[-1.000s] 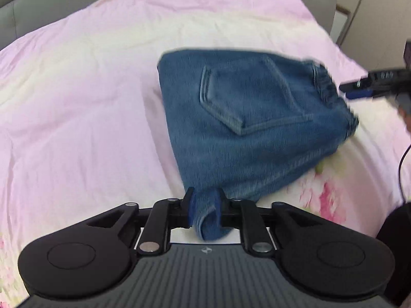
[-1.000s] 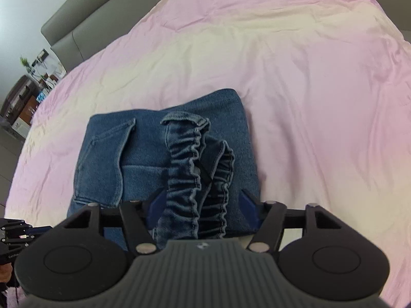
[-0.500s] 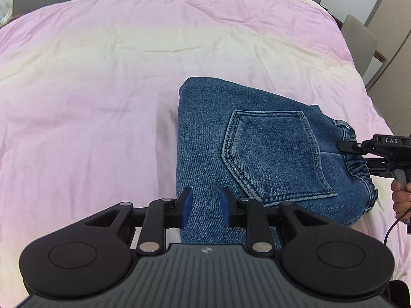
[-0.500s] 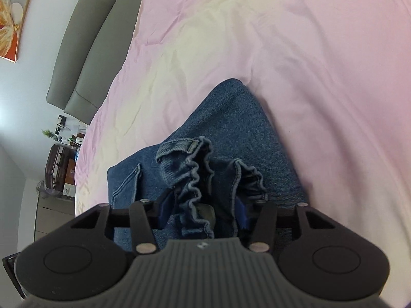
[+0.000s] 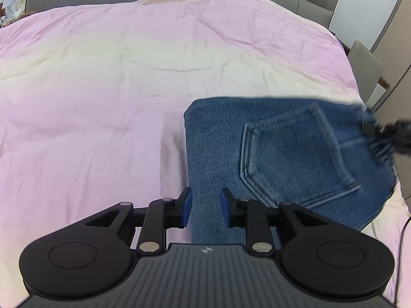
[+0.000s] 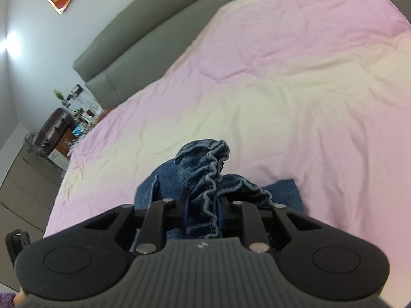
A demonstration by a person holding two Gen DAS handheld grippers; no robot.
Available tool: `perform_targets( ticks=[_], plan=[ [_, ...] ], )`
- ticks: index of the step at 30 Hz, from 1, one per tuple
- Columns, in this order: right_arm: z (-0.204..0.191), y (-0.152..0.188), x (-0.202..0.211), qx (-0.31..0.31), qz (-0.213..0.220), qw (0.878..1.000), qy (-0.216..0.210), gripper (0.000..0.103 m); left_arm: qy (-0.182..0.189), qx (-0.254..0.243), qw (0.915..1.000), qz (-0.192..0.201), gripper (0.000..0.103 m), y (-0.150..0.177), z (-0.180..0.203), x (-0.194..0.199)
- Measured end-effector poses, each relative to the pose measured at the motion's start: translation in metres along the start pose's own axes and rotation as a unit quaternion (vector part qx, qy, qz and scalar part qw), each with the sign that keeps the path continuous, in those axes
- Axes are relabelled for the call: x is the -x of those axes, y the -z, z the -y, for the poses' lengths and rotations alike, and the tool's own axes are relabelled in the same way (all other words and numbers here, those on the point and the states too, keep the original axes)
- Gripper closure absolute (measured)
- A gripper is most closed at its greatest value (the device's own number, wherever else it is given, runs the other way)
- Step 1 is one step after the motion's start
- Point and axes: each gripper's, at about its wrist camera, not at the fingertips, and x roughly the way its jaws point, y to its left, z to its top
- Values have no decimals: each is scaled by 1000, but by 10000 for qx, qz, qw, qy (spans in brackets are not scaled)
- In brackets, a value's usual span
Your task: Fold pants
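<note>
The folded blue denim pants (image 5: 282,159) lie on the pink bed cover, back pocket up, in the left wrist view. My left gripper (image 5: 204,206) is open and empty, its blue pads just above the near edge of the pants. My right gripper (image 6: 203,211) is shut on the ruffled elastic waistband (image 6: 205,172) of the pants and lifts that end off the bed. It also shows blurred at the right edge of the left wrist view (image 5: 390,131).
The pink and cream bed cover (image 5: 102,89) spreads wide to the left and far side. A grey headboard (image 6: 143,43) runs along the back. A dresser with clutter (image 6: 51,138) stands left of the bed. A chair (image 5: 364,61) stands at the right.
My left gripper let go of the pants' near corner and opened. My right gripper closed on the waistband and raised it; the pants shifted right in the left view.
</note>
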Motion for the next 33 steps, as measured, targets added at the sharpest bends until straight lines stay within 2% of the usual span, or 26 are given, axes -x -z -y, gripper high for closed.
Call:
perform_targets(
  ticks=[2,5,11,12,14,16,17,21,22,24,25,27,30,33],
  plan=[
    [26,9,-16,-245,-172,9993,214,87,21,-9,10000,2,74,-3,0,-7],
    [51,22,-34,-339,-138,9986,386,88,51,-64,10000,42,74,-8,1,-14],
    [60,19,-65,-444,-330,9960,697,83,69,-192,9998,-23,74,-15,3,-30],
    [58,18,-65,-353,-362,9957,772,81,40,-186,9998,-57,74,-16,3,-32],
    [49,17,-59,-57,-423,9942,989,62,10,-217,9997,-86,74,-19,4,-33],
    [41,13,-49,183,-395,9931,1090,51,37,-301,9995,-10,74,-22,6,-28],
    [36,13,-39,290,-333,9930,1097,49,65,-332,9994,36,74,-23,7,-24],
    [7,24,-2,836,-9,9875,1335,50,4,-599,9981,151,74,-28,14,-18],
    [-1,30,6,983,39,9857,1366,56,-74,-695,9974,152,74,-30,19,-18],
    [-15,43,16,1225,66,9829,1370,76,-122,-816,9966,91,76,-25,25,-16],
    [-18,50,20,1284,66,9820,1380,78,-103,-887,9960,74,76,-22,29,-14],
    [-23,63,24,1477,6,9799,1340,80,-87,-1102,9938,77,76,-13,38,-10],
    [-25,79,13,1890,-66,9703,1510,80,-159,-1423,9897,-18,77,2,46,-8],
    [-15,89,5,1850,-127,9705,1542,81,-324,-1466,9884,-232,82,13,44,-19]
  ],
)
